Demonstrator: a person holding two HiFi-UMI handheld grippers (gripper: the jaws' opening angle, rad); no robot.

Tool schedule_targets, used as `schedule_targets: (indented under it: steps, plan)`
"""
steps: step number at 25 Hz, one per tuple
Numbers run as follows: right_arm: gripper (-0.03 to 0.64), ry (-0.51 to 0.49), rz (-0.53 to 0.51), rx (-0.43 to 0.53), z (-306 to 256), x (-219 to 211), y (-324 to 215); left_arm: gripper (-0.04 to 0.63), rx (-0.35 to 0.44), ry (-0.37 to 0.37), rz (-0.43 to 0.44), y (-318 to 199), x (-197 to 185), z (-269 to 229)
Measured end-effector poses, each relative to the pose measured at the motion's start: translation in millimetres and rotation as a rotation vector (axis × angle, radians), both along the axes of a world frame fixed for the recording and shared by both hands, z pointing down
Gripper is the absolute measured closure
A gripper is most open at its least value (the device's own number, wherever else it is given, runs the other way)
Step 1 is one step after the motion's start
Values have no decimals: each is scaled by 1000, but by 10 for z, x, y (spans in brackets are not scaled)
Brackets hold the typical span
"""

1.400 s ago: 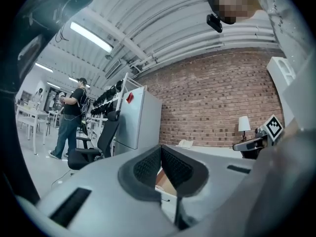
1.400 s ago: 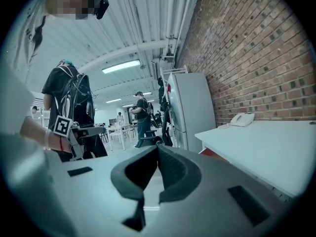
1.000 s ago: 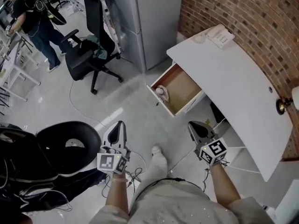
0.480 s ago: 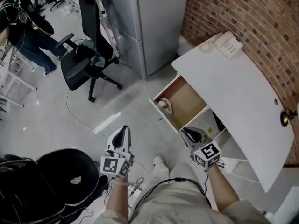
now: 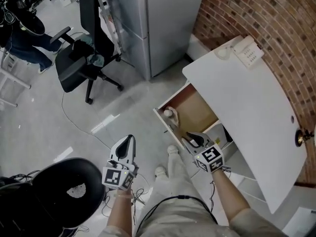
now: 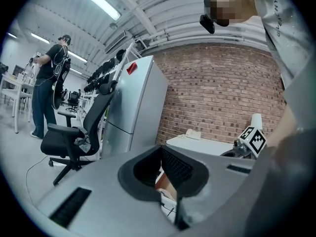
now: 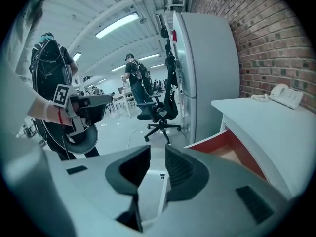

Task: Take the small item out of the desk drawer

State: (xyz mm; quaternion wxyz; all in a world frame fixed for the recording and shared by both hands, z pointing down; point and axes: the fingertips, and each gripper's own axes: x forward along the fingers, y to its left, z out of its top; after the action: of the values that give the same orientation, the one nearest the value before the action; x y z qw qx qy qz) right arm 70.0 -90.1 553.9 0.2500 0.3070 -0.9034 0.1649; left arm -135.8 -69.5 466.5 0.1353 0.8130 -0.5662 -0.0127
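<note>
The white desk has its drawer pulled out, wood-brown inside. A small white round item lies in the drawer's near left corner. My right gripper hovers at the drawer's front edge, right of the item. Its jaws are opening, with nothing between them. In the right gripper view, the right gripper points past the drawer, and the item is hidden. My left gripper hangs over the floor, left of the drawer. Seen in its own view, the left gripper has its tips together and holds nothing.
A tall grey cabinet stands behind the drawer, with a black office chair to its left. A phone sits at the desk's far end by the brick wall. A black round seat and cables lie near my feet.
I have stepped closer to the desk. My right gripper has moved forward to the drawer's front edge and its jaws have parted. The left gripper stays low over the floor.
</note>
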Motion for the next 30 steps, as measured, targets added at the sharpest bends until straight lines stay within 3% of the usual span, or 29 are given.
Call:
schedule_targets:
  steps: [10, 17, 30]
  plan:
    - [472, 139, -87, -65, 699, -123, -682, 589, -62, 17, -34, -452, 35, 440]
    - [431, 302, -204, -117, 1398, -140, -910, 589, -118, 36, -86, -627, 53, 820]
    - [357, 575, -408, -15, 2175, -212, -1273, 589, -204, 41, -113, -737, 39, 1388]
